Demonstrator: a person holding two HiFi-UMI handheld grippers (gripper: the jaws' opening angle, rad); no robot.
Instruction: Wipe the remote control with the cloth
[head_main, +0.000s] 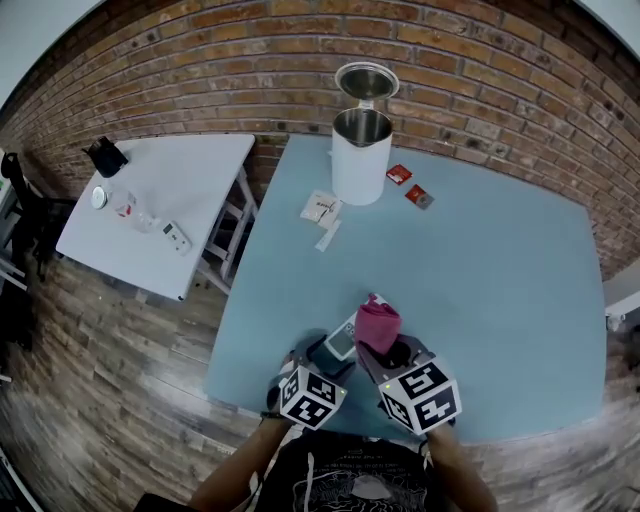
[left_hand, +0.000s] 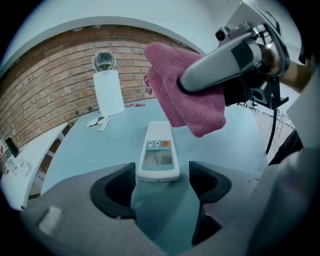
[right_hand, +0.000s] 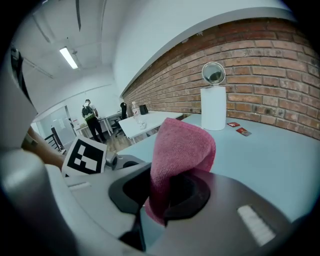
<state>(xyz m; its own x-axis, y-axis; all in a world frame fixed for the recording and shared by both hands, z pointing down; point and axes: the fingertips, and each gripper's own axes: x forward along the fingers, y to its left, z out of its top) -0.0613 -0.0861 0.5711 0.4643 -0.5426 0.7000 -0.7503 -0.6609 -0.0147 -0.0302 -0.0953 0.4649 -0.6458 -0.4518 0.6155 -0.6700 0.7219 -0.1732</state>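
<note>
A white remote control (left_hand: 158, 156) with a small screen lies flat on the blue table (head_main: 500, 290), near its front edge. My left gripper (left_hand: 161, 184) is open, its jaws standing either side of the remote's near end without pressing it. My right gripper (right_hand: 159, 196) is shut on a folded pink cloth (right_hand: 180, 152), which sticks up out of the jaws. In the left gripper view the cloth (left_hand: 185, 92) hangs just above the far end of the remote. The head view shows the remote (head_main: 342, 338) left of the cloth (head_main: 378, 325).
A white bin (head_main: 361, 155) with its lid up stands at the table's far side, with paper slips (head_main: 322, 212) and red packets (head_main: 410, 185) near it. A white side table (head_main: 165, 205) with small items stands to the left. Brick wall behind.
</note>
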